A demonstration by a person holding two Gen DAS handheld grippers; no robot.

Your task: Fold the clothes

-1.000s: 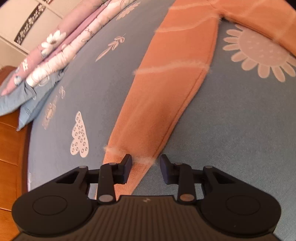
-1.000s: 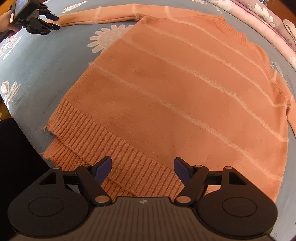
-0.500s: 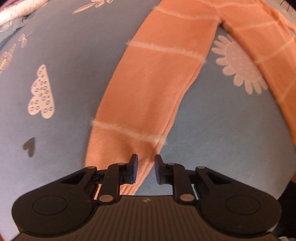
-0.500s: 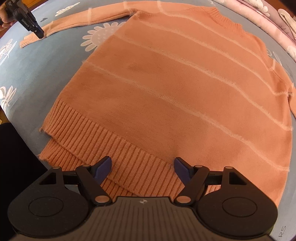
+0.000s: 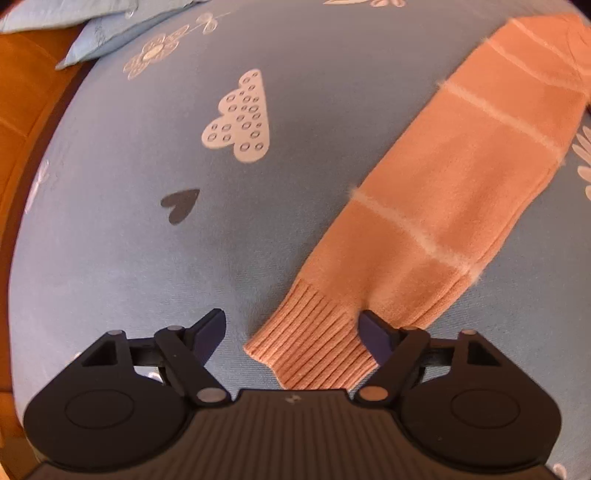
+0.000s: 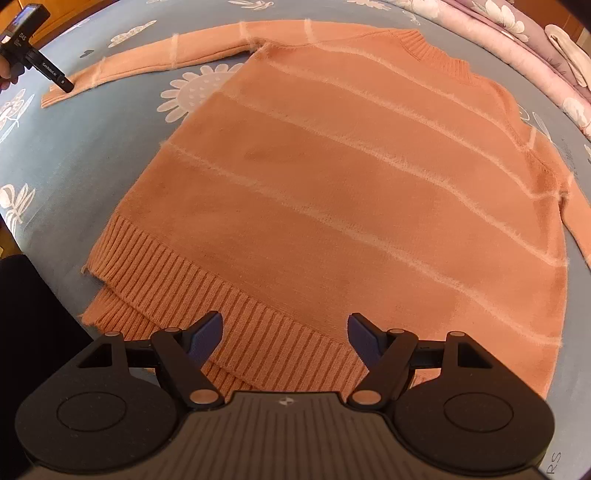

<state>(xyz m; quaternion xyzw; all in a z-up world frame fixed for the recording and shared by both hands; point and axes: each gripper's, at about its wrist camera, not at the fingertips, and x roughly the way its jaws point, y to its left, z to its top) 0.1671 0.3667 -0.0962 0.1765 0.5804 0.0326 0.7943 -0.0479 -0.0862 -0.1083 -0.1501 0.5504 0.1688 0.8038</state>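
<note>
An orange sweater (image 6: pixel 332 177) with pale stripes lies flat on the blue patterned bedspread (image 6: pixel 92 147). Its left sleeve (image 5: pixel 443 192) stretches out sideways, and the ribbed cuff (image 5: pixel 314 339) lies between my left gripper's (image 5: pixel 291 332) open fingers. The right finger (image 5: pixel 373 332) touches the cuff's edge. In the right wrist view the left gripper (image 6: pixel 55 75) sits at the cuff at far left. My right gripper (image 6: pixel 284 332) is open and empty, low over the ribbed hem (image 6: pixel 221 288).
Pink and blue folded bedding (image 6: pixel 535 48) lies along the far edge of the bed. A light blue pillow (image 5: pixel 110 33) and wooden floor (image 5: pixel 26 92) show at the left edge in the left wrist view. A dark shape (image 6: pixel 26 314) stands at the near left.
My left gripper has opened wide and shifted left and back, so the cuff now lies between its fingers. The right gripper moved slightly closer over the hem, still open.
</note>
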